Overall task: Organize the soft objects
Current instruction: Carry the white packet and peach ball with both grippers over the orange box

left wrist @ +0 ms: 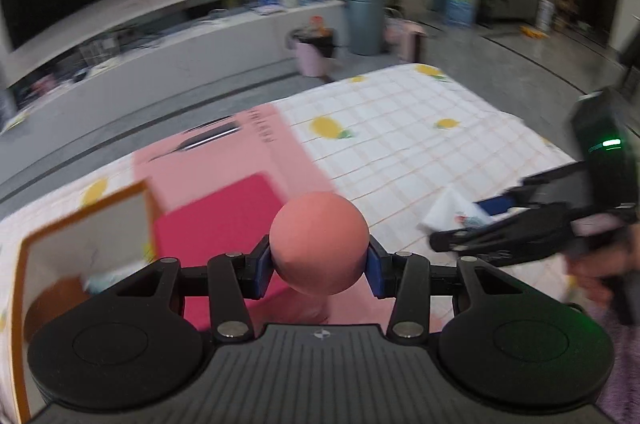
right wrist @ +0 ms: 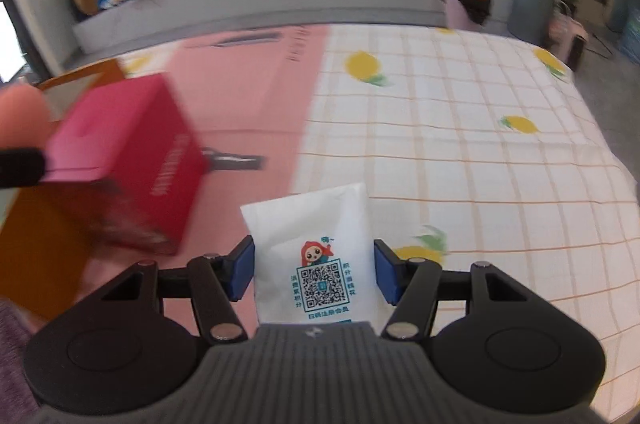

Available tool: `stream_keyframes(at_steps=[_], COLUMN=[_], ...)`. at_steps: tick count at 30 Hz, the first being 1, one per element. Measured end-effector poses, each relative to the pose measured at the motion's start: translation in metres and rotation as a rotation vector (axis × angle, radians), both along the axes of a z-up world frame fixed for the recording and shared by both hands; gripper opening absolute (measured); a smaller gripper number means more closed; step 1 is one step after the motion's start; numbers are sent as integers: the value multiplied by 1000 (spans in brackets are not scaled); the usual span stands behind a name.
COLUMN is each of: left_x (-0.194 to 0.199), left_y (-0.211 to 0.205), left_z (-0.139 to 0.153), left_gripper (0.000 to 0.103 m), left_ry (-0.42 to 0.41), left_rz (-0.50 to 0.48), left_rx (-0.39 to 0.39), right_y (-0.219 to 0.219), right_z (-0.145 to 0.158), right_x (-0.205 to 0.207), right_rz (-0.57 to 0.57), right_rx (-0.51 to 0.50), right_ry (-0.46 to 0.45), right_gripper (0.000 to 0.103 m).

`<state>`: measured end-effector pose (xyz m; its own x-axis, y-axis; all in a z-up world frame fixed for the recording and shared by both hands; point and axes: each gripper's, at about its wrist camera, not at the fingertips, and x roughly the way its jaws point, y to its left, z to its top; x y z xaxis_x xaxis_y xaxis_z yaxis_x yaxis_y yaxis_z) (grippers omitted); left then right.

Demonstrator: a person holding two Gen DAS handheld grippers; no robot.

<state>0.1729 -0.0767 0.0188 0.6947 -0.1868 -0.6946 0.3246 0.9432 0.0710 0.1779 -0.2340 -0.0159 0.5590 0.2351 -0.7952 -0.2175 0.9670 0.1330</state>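
My left gripper [left wrist: 319, 264] is shut on a salmon-pink soft ball [left wrist: 319, 242] and holds it above the table, over a red box [left wrist: 224, 212]. My right gripper [right wrist: 314, 274] has a white tissue pack [right wrist: 316, 256] with a QR code between its blue pads [right wrist: 242, 274]; the pads sit at its sides with a small gap showing on the right. The right gripper also shows at the right of the left wrist view [left wrist: 500, 224], with the white pack [left wrist: 452, 212] at its tips. The ball shows at the left edge of the right wrist view [right wrist: 20, 116].
The table has a checked lemon-print cloth [right wrist: 460, 144] and a pink mat [right wrist: 248, 96]. An orange open box [left wrist: 80, 232] stands at the left by the red box [right wrist: 132, 152]. Bins [left wrist: 364, 20] and a long low cabinet [left wrist: 168, 64] lie beyond the table.
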Motion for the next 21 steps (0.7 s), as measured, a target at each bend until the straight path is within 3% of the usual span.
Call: stream_keyframes(at_steps=[3,7,9,15,21], left_x=[-18,-31,-36,-45,-60], left_y=[20,41,46,73,93], left_z=[-5,-12,-18,-35,-22], left_gripper=[52,52,52,52,52], left_ry=[-66,-105,-103,-58,-84], left_rz=[128,214,232,250,249], left_rx=[23,55,62,-42,-80], right_y=[21,54,70,92,112], right_z=[11,23,25,32,54], right_x=[-18,-45,-58,-78,-84], right_rz=[48,126,163,179,192], right_rx=[16,29,30,134,193], right_ry=[-39,-78,-91,-72,-118], right_gripper=[60,60,60,61,61])
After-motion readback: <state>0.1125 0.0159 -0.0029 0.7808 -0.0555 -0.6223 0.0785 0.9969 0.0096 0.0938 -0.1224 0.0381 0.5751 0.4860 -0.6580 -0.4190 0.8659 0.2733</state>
